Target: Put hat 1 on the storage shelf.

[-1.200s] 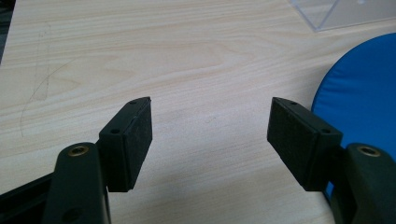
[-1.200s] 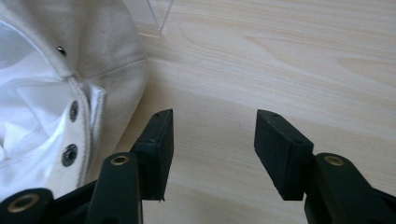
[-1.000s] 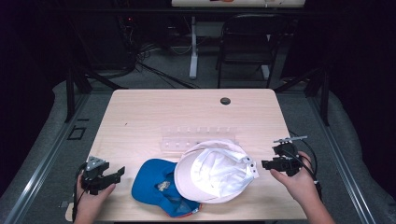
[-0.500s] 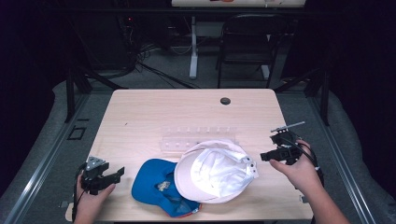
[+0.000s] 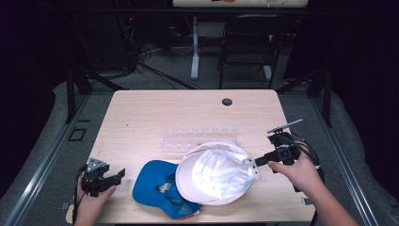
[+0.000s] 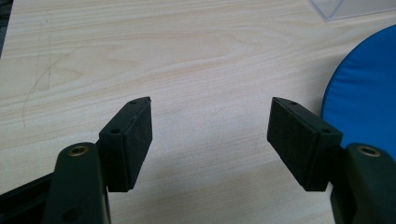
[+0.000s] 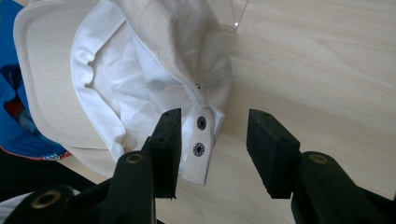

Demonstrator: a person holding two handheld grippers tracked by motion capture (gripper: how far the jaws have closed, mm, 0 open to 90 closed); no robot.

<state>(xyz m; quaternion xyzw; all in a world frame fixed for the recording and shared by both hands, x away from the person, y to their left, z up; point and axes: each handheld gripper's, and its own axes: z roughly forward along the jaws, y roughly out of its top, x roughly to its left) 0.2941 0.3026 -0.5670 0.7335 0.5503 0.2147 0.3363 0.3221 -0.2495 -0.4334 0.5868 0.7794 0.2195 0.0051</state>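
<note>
White cap's (image 7: 140,70) snap strap (image 7: 198,144) sits between the closing, unclamped right gripper (image 7: 212,149); left gripper (image 6: 210,140) gapes.

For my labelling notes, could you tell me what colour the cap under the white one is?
Blue cap, clearest in the high view.

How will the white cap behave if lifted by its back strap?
Probably floppy: the white cap has a creased, sagging crown, so it should hang and swing. The snap strap between the right claw is thin and may slip. Its brim overlaps the blue cap, which may get dragged.
</note>
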